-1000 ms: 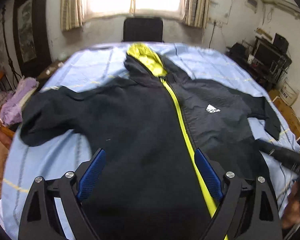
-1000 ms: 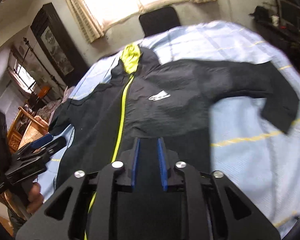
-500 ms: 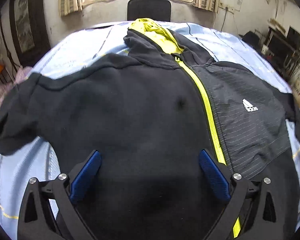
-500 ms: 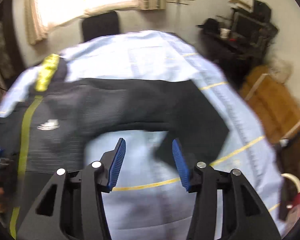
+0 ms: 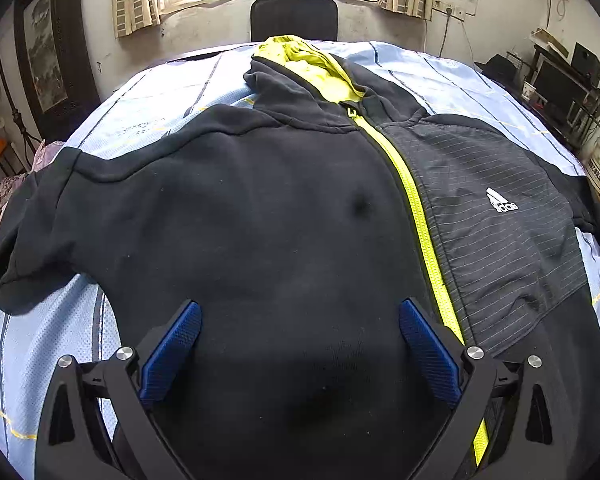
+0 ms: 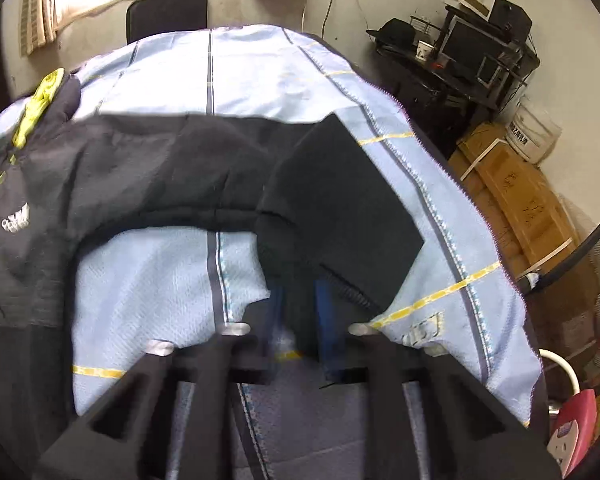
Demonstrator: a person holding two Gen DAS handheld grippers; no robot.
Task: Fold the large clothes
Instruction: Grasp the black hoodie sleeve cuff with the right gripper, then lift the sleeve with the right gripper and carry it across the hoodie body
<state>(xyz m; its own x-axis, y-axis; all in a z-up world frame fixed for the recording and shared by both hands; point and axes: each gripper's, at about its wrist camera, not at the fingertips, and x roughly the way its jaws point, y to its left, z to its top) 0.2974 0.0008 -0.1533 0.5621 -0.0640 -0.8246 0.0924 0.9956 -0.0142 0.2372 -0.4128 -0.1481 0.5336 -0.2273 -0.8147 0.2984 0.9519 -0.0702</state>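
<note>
A black hooded jacket (image 5: 284, 220) with a yellow-green zipper (image 5: 416, 208) lies front up on the light blue sheet (image 5: 148, 112). Its hood (image 5: 312, 64) points to the far side. My left gripper (image 5: 300, 312) is open wide just above the jacket's lower front, with nothing gripped. In the right wrist view, one jacket sleeve (image 6: 340, 200) bends toward me across the sheet (image 6: 148, 280). My right gripper (image 6: 300, 304) is closing its jaws on the cuff end, and black cloth sits between the blue pads (image 6: 326, 312).
A black chair (image 5: 294, 18) stands at the far edge below the window. To the right are a dark desk with electronics (image 6: 468, 52), a white bucket (image 6: 534, 132), a cardboard box (image 6: 512, 200) and a pink object (image 6: 572, 428) near the bed corner.
The right gripper swung from the jacket's body to the right sleeve, opened, then narrowed onto the cuff. The left gripper dropped closer to the jacket front, then held still.
</note>
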